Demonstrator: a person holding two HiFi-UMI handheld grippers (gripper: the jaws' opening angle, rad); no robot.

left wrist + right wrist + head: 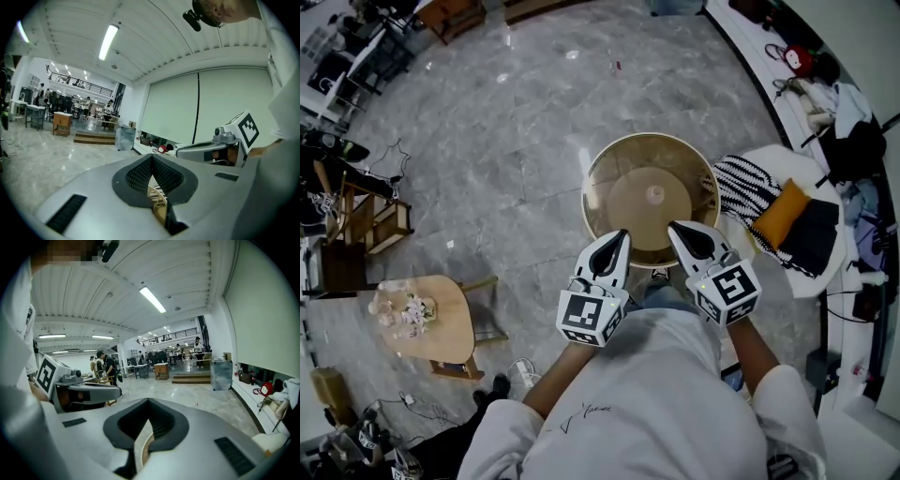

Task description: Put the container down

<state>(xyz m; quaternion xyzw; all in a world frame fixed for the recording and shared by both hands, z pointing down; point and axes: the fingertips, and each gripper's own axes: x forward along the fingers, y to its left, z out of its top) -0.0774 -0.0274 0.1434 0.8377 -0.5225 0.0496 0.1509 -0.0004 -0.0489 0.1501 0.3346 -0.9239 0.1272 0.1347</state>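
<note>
A round tan container (652,197) with an open top hangs above the grey marble floor in the head view, right in front of the person. My left gripper (622,236) is shut on its near rim at the left. My right gripper (677,228) is shut on the same rim a little to the right. In the left gripper view the container's slotted tan wall (158,200) shows pinched between the dark pads (136,176). A tan strip of the rim (142,446) sits between the closed jaws in the right gripper view. Both grippers point away from the person's body.
A small wooden table (450,323) with small items stands at the lower left. A wooden chair (366,220) is further left. At the right a white seat (802,272) carries a striped cloth (748,192) and an orange cushion (781,214). People stand far off in the hall.
</note>
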